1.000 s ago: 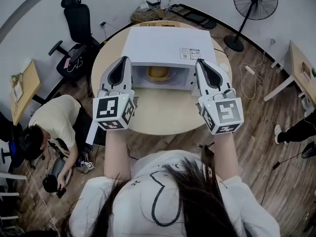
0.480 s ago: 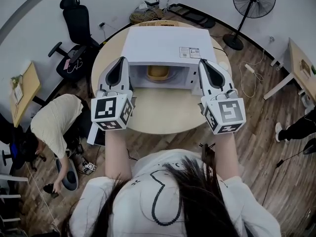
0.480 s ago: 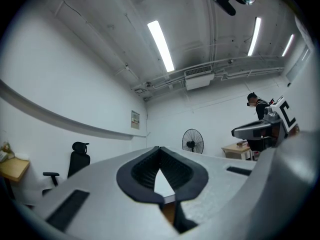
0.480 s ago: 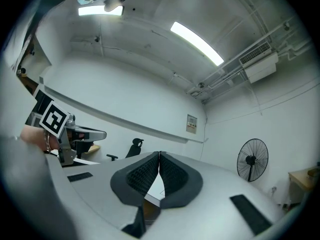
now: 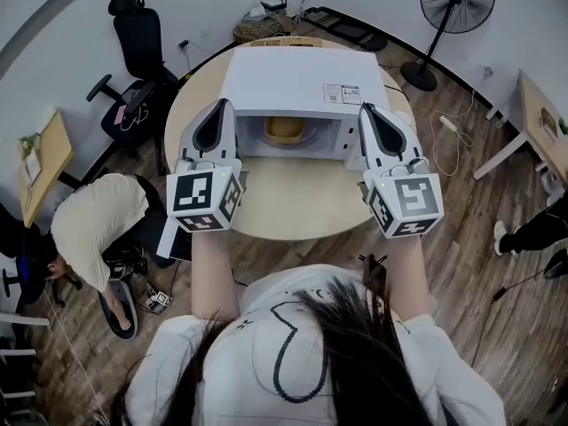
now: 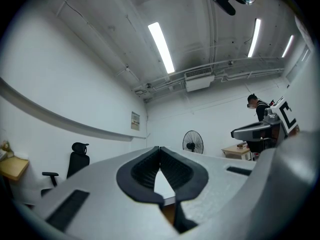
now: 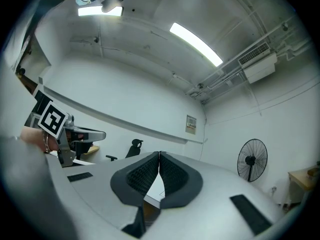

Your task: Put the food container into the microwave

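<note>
A white microwave (image 5: 302, 82) stands on a round tan table (image 5: 293, 202), its cavity facing me. Inside the cavity sits a yellowish food container (image 5: 284, 131), partly hidden by the top edge. My left gripper (image 5: 220, 106) hangs in front of the microwave's left side, and its jaws (image 6: 159, 150) are shut with nothing between them. The right gripper (image 5: 366, 111) hangs in front of the microwave's right side, also shut and empty (image 7: 159, 155). Both point a little upward, apart from the microwave.
A black office chair (image 5: 138, 51) and a standing fan (image 5: 457, 7) stand behind the table. A person (image 5: 93, 229) bends over gear on the floor at the left. Wooden desks stand at the far left (image 5: 40, 162) and right (image 5: 541, 122).
Both grippers have kept their places in front of the microwave. The person on the floor at the left has bent further down and shifted.
</note>
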### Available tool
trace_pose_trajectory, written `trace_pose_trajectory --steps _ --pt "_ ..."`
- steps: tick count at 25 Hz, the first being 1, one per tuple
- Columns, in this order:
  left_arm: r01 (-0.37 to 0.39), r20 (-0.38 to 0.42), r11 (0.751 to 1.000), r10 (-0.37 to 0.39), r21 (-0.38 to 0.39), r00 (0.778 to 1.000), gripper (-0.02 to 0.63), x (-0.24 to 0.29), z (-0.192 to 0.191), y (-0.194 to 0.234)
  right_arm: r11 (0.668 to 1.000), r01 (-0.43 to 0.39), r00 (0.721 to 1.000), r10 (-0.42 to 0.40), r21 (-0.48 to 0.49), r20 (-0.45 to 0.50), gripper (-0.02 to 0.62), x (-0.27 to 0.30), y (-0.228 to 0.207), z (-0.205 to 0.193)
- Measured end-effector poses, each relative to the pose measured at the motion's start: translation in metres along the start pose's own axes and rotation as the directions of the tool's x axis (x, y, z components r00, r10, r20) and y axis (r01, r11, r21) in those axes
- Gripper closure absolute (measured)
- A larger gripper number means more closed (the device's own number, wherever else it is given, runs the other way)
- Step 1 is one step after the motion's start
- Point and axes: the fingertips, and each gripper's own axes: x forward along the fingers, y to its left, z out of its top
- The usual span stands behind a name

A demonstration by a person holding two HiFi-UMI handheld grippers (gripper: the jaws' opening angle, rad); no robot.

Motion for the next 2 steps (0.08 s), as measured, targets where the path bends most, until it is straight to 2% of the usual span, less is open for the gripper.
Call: trace_pose_trajectory --steps 2 --pt "-0.003 0.0 1.0 0.003 0.0 1.0 0.595 0.0 0.0004 0.0016 1.0 -0.003 1.0 0.003 0.001 0.002 0.566 0.0013 0.001 0.0016"
